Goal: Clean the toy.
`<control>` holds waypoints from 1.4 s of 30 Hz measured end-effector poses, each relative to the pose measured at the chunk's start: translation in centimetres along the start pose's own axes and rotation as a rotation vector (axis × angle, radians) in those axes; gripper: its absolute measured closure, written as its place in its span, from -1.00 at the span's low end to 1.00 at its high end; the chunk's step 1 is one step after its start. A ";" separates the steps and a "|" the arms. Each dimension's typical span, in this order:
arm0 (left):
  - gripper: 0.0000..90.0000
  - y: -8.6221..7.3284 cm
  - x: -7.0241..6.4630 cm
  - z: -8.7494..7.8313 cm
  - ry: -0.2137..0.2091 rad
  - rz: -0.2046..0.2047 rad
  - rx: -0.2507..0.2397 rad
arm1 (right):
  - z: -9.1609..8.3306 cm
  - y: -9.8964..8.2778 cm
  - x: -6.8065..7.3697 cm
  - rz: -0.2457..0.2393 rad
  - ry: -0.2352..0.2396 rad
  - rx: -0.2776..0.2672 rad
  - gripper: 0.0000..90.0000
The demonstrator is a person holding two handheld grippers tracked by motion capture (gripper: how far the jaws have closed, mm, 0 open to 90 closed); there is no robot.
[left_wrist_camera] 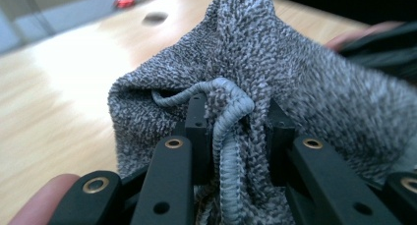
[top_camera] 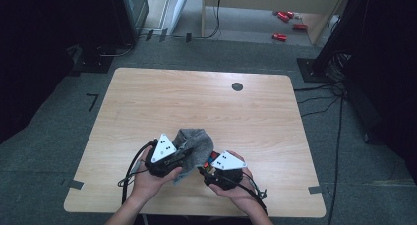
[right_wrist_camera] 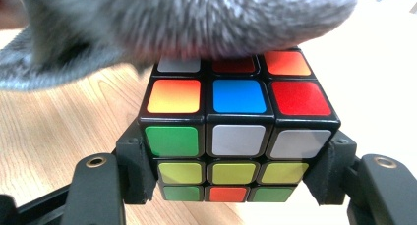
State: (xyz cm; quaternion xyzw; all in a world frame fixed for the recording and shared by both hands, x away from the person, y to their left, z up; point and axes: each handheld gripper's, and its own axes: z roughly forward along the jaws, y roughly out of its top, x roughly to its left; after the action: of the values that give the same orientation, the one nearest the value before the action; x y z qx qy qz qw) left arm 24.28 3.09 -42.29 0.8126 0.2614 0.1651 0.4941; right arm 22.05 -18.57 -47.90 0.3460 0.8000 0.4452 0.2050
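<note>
The table [top_camera: 196, 102] takes up the middle of the high view, bare wood with one dark round hole [top_camera: 237, 86] toward its upper right, and my work sits at its lower centre, close to the near edge. The biggest thing in play is the grey cloth [top_camera: 194, 145], bunched up between my two tools. My left hand-held gripper [left_wrist_camera: 231, 122] has its jaws drawn narrow and pinched on a fold of that cloth along its stitched hem, which runs up the centre of the left gripper view. My right hand-held gripper [right_wrist_camera: 236, 178] is clamped at middle width on the puzzle cube [right_wrist_camera: 238, 131], its pads pressing the two opposite side faces low down. In the high view the cube [top_camera: 210, 161] peeks out just right of the cloth, at the lower centre of the frame.

As I read it, I am wiping the cube. The cloth is draped over the far top edge of the cube, touching the back row of stickers. To do this well I should hold the cube steady, keep the pads square on its sides so no layer twists, and drag the cloth across the top face with light pressure. My pinch is near the hem, so I should keep enough loose cloth ahead of the jaws to cover the whole face.
</note>
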 end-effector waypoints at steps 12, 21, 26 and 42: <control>0.59 -0.6 -0.2 1.1 0.088 0.038 0.082 | 0.0 0.0 0.4 -0.028 -0.015 0.016 -0.22; 0.57 0.0 -2.1 1.2 -0.016 0.071 0.046 | 0.5 -0.2 0.6 -0.023 -0.008 0.021 -0.22; 0.59 -0.6 -0.8 1.3 0.081 0.061 0.084 | 0.3 -0.1 0.6 -0.033 -0.011 0.027 -0.22; 0.59 -0.3 -1.4 1.4 0.042 0.066 0.076 | 0.2 0.0 0.7 -0.026 -0.004 0.016 -0.22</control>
State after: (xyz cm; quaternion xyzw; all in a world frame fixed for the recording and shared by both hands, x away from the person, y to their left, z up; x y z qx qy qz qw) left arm 23.83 1.39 -43.24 0.8354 0.2508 0.1880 0.4514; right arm 21.71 -17.97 -48.02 0.3382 0.8076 0.4354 0.2093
